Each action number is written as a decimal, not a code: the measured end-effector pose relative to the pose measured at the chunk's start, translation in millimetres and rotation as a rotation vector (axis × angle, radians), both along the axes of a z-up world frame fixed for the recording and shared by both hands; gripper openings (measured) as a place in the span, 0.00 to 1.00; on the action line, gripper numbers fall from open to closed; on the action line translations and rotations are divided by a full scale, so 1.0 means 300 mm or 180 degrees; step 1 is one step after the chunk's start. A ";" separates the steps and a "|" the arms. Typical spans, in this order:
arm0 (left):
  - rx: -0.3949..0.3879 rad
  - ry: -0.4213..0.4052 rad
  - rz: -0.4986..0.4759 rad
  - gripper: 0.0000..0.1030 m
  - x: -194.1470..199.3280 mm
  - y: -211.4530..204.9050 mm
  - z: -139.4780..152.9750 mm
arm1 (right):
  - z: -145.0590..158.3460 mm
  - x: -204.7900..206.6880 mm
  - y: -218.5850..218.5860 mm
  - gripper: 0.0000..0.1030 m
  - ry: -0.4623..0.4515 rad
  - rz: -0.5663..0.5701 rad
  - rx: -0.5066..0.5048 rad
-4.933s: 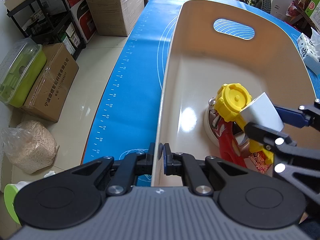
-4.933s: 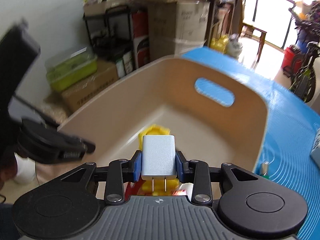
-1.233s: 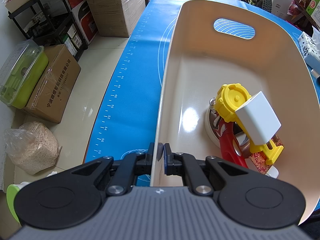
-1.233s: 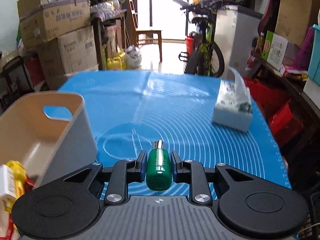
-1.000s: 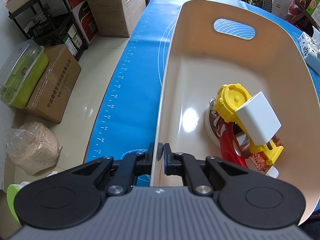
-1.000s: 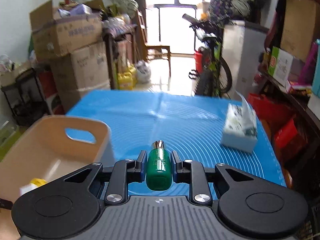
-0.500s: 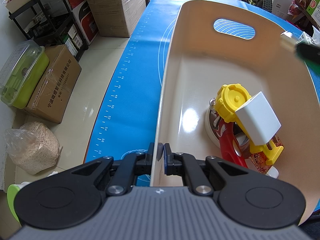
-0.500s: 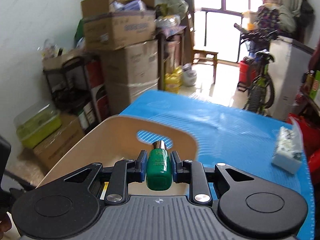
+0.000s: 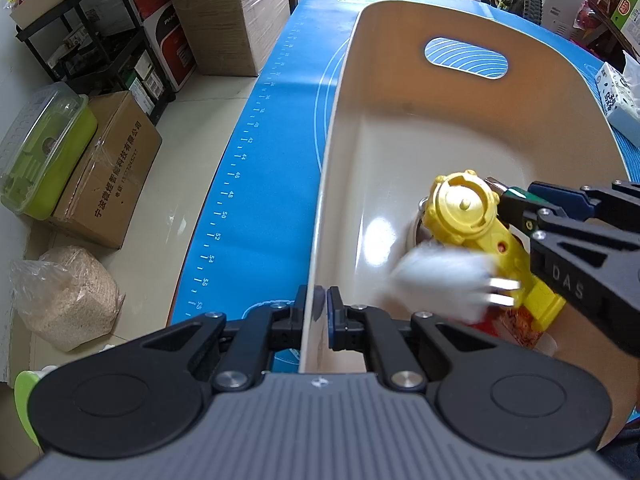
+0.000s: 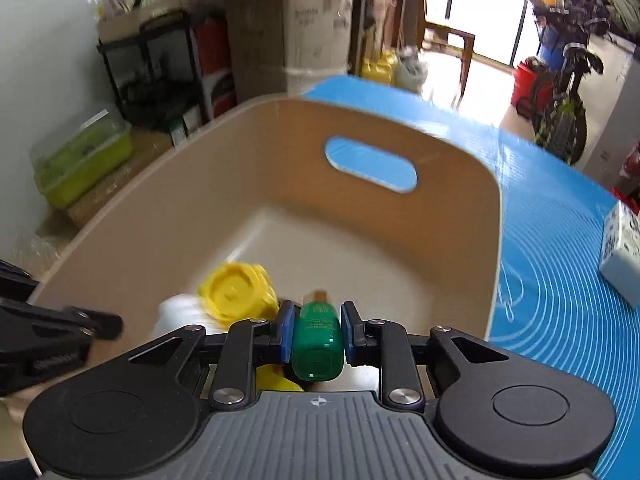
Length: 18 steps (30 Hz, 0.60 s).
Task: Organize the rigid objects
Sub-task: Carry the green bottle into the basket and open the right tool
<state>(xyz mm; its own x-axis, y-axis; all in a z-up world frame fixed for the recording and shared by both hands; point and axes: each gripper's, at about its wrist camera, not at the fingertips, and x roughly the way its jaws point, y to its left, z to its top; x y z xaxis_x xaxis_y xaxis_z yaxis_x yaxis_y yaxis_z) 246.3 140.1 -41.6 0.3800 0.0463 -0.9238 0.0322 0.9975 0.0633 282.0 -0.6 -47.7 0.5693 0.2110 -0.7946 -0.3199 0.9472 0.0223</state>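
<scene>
Flanking the blue ruled mat [image 9: 256, 184] at left are cardboard boxes [image 9: 108, 168] and a lime-green lidded container [image 9: 44, 148]. Left gripper [image 9: 320, 300], jaws closed on the near wall of the beige plastic bin [image 9: 480, 128]; inside, a blurred white plug adapter [image 9: 436, 284] lies against a yellow round-headed toy [image 9: 464, 212]. Right gripper [image 10: 316, 324], angled down over the bin, clamps a small green bottle [image 10: 318, 340]; a white tissue pack [image 10: 622, 248] rests at right.

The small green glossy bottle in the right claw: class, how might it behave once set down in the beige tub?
The small green glossy bottle looks rigid, so pinching suits it. Its round, shiny body may roll or slide on the smooth beige tub floor.
</scene>
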 end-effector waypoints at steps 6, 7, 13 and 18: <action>0.0016 -0.0002 0.0004 0.09 0.002 -0.009 -0.006 | 0.003 0.016 0.003 0.39 0.0098 0.0014 -0.0028; 0.0017 -0.0001 0.0006 0.09 0.003 -0.009 -0.006 | 0.004 0.011 0.001 0.43 0.0082 0.0012 -0.0026; 0.0013 0.0000 0.0017 0.09 0.003 -0.005 -0.008 | 0.028 -0.007 -0.002 0.61 0.0008 0.0048 0.0087; 0.0035 -0.0065 0.0031 0.13 -0.003 -0.011 0.006 | 0.089 -0.036 -0.014 0.87 -0.0191 -0.0014 0.0180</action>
<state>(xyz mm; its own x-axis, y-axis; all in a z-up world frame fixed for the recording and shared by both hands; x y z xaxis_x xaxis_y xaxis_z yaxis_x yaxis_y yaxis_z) 245.5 136.8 -39.9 0.3982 0.0603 -0.9153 0.0212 0.9970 0.0749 271.2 -4.9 -20.9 0.6166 0.2518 -0.7459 -0.3180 0.9464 0.0566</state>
